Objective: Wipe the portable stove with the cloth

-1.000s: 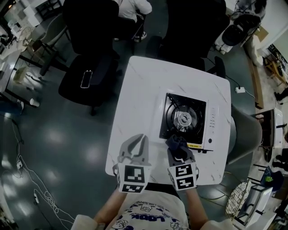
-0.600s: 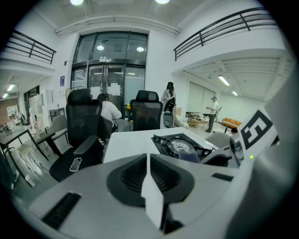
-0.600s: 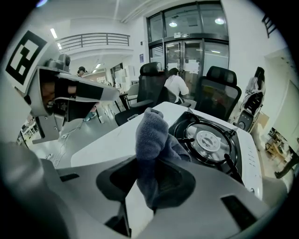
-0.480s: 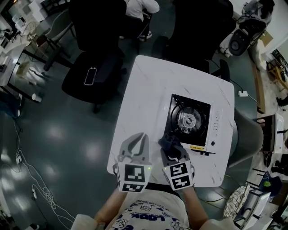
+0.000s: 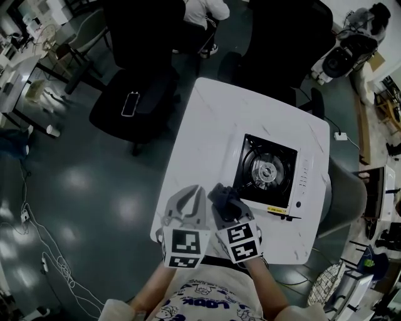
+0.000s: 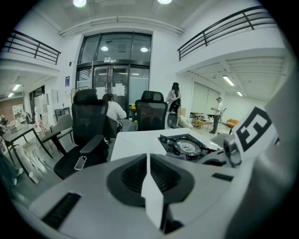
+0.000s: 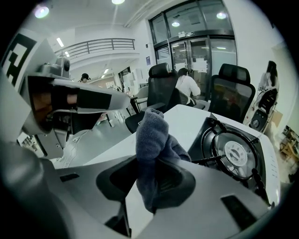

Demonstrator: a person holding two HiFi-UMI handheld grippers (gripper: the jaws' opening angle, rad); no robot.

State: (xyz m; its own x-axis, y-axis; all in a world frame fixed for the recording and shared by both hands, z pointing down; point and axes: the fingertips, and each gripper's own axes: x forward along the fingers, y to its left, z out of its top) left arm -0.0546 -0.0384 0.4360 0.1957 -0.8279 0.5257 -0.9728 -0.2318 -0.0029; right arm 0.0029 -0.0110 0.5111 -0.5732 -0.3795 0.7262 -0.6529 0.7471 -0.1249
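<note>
The portable stove [image 5: 270, 172], white with a black burner top, sits on the right half of the white table [image 5: 207, 131]. My right gripper [image 5: 224, 199] is shut on a dark blue-grey cloth [image 5: 223, 194], held above the table just left of the stove's near corner. In the right gripper view the cloth [image 7: 152, 154] stands bunched between the jaws, with the stove [image 7: 238, 156] to its right. My left gripper [image 5: 190, 199] hovers beside it over the table's near edge, jaws shut and empty. The left gripper view shows the stove [image 6: 187, 145] ahead to the right.
Black office chairs [image 5: 135, 94] stand left of and behind the table, one with a phone [image 5: 130, 103] on its seat. A seated person [image 5: 203, 12] is at the far side. A dark bin [image 5: 344, 194] stands right of the table. Cables lie on the floor.
My right gripper has carried the cloth leftward, away from the stove's near edge toward the left gripper. The left gripper has stayed put.
</note>
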